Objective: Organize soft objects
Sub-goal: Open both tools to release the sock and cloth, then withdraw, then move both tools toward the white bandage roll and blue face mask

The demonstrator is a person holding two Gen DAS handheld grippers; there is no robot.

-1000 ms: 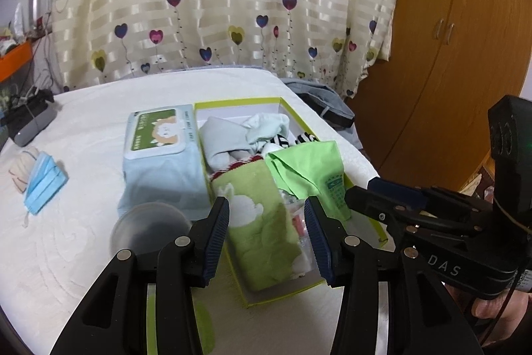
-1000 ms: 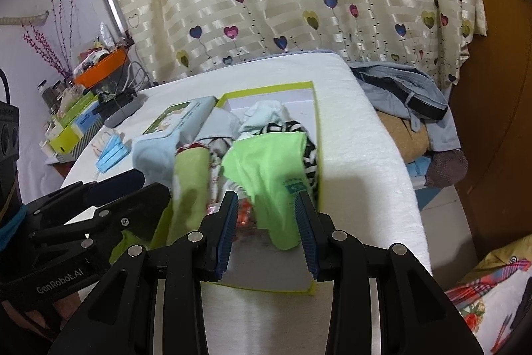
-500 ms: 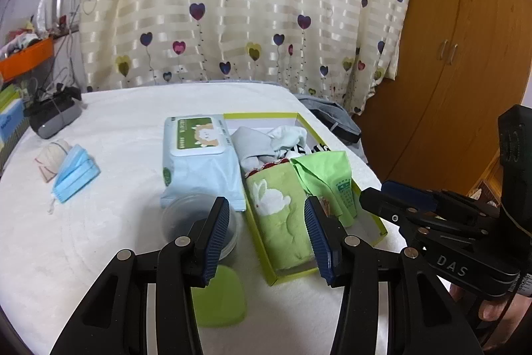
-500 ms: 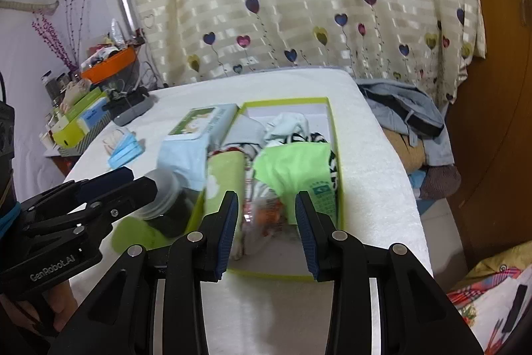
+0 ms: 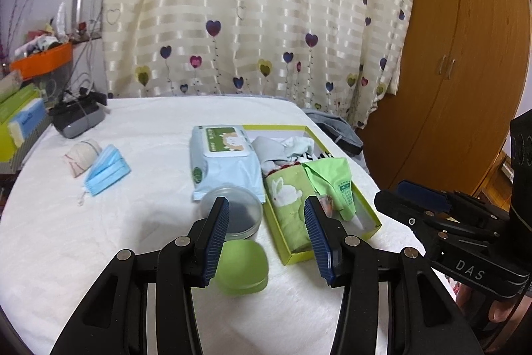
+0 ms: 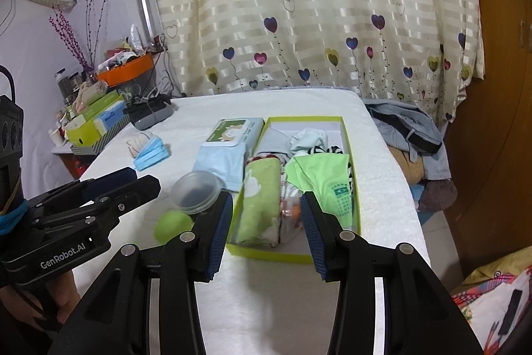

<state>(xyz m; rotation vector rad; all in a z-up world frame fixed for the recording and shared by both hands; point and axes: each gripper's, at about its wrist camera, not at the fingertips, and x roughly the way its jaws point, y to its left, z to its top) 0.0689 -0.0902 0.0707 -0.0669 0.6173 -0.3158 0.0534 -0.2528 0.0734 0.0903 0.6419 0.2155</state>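
Green-rimmed box [image 6: 353,168], just ahead of both tools, packs the cloths [image 6: 261,195] upright to save room; left tool [image 5: 266,233] gapes empty, right tool [image 6: 264,230] is opening, empty.

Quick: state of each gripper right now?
Left gripper: open, holding nothing.
Right gripper: jaws opening, nothing between them.

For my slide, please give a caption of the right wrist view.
Open right claw above green box of folded cloths.
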